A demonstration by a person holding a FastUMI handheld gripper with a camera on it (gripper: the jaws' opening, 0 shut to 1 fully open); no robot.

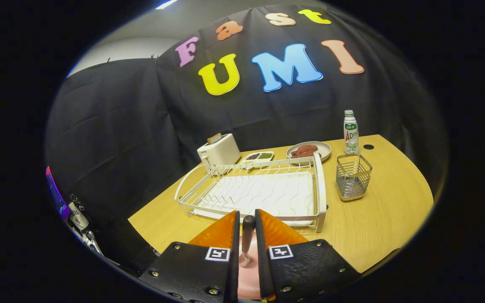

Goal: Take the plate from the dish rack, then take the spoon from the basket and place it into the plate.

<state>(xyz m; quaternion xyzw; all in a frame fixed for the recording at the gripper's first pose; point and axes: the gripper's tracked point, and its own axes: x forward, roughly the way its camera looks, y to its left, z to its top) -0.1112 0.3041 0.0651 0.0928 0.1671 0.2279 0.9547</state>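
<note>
Spoon (247, 235) stands gripped between the narrow tool (247, 219) fingers, its bowl over the pink plate (249, 282) below. Just beyond lies the white dish rack (263, 189); right, a wire basket (353, 176); far, toaster (218, 150) and bottle (350, 131) on the surface (385, 210).

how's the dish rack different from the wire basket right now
The dish rack is white, wide and low, lying just beyond the fingers; the wire basket is bare metal, narrow and upright, standing apart to the rack's right. The rack has a solid white tray under its wires; the basket is open mesh. Both sit on the wooden table, and both look empty. The gripper is shut on the spoon.
</note>
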